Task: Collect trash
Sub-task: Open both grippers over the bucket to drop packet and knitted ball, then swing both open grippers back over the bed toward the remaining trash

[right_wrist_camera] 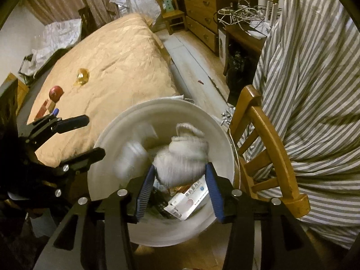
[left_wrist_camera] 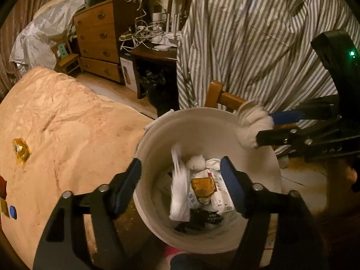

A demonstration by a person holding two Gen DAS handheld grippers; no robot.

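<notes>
- Bed with crumpled tan quilt (right_wrist_camera: 117, 54), left of the bin; three or so bits remain on it: one amber cellophane wrapper (right_wrist_camera: 82, 75), one red round object (right_wrist_camera: 56, 93), one small blue cap (left_wrist_camera: 13, 211). Other scraps near the cap too small to identify.
- Striped grey-and-white shirt (left_wrist_camera: 258, 33) draped over one wooden chair (right_wrist_camera: 270, 132), just beside the bin.
- One round white plastic bin (left_wrist_camera: 209, 121), on the floor between bed and chair, holding a white plastic bag, a medicine carton, a second amber wrapper and dark scraps.
- Right gripper (right_wrist_camera: 180, 175): jaws pinching one wadded white cloth (right_wrist_camera: 182, 155) over the bin's mouth, near the chair-side rim.
- Left gripper (left_wrist_camera: 180, 186): jaws spread, empty, over the bin.
- Risk: if released this near the rim, the wad may catch on the edge and tumble to the floor; it may also cling to the pads.
</notes>
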